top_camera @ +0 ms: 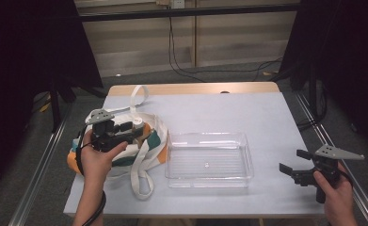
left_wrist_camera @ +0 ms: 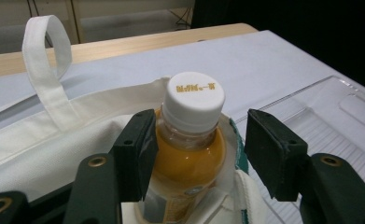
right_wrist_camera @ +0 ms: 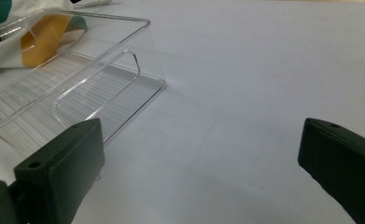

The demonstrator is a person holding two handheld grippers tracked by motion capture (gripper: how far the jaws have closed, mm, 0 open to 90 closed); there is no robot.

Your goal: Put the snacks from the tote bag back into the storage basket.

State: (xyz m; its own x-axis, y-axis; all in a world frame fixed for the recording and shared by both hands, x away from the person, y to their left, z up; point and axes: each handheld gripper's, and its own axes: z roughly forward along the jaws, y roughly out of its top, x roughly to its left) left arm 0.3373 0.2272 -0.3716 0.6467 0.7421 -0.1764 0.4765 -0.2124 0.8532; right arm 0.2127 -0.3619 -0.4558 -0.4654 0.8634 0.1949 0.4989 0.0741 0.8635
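A bottle of orange drink (left_wrist_camera: pixel 189 158) with a white cap (left_wrist_camera: pixel 194 98) stands in the mouth of a cream tote bag (left_wrist_camera: pixel 40 140). My left gripper (left_wrist_camera: pixel 199 154) straddles the bottle's shoulder. The left pad lies against the bottle, while a gap shows between the right pad and the bottle. From above, the left gripper (top_camera: pixel 134 129) sits over the tote bag (top_camera: pixel 148 150), which has teal and orange patches, at the table's left. My right gripper (top_camera: pixel 292 161) hovers open near the table's right edge with nothing between its fingers. In its own view the right gripper (right_wrist_camera: pixel 199 158) faces bare tabletop.
A clear plastic tray (top_camera: pixel 209 160) lies in the middle of the light table between the two hands, its corner (right_wrist_camera: pixel 143 28) close to the right gripper. The bag's white straps (top_camera: pixel 141 181) trail toward the front edge and the far side. Dark curtains flank the table.
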